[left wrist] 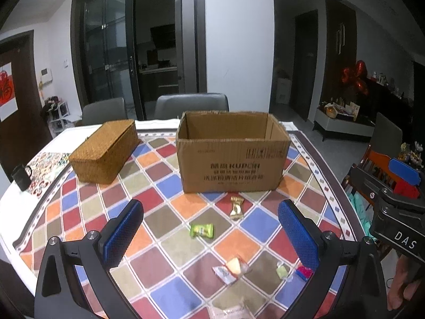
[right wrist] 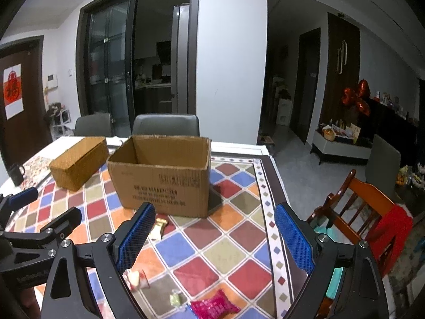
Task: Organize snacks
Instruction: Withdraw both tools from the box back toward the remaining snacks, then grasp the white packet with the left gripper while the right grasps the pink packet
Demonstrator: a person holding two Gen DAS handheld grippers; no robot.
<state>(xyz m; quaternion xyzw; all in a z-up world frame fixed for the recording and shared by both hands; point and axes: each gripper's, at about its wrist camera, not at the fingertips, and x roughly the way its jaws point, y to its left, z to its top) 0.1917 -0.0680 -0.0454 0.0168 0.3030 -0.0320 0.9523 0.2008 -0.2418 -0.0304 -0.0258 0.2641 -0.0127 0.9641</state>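
Left wrist view: the left claw (left wrist: 209, 228) is held spread above a green snack (left wrist: 202, 230) on the bench (left wrist: 170, 186), near the cardboard box (left wrist: 231, 154). The right claw (right wrist: 215, 231) is likewise spread, nothing gripped.

My left gripper (left wrist: 211, 235) and right gripper (right wrist: 215, 236) look alike: black angular frames, each finger (left wrist: 123, 235) faced with a blue, finely dimpled pad, and silver round screws (left wrist: 91, 235) behind the pads. White "DAS" lettering (left wrist: 405, 240) marks one black housing.
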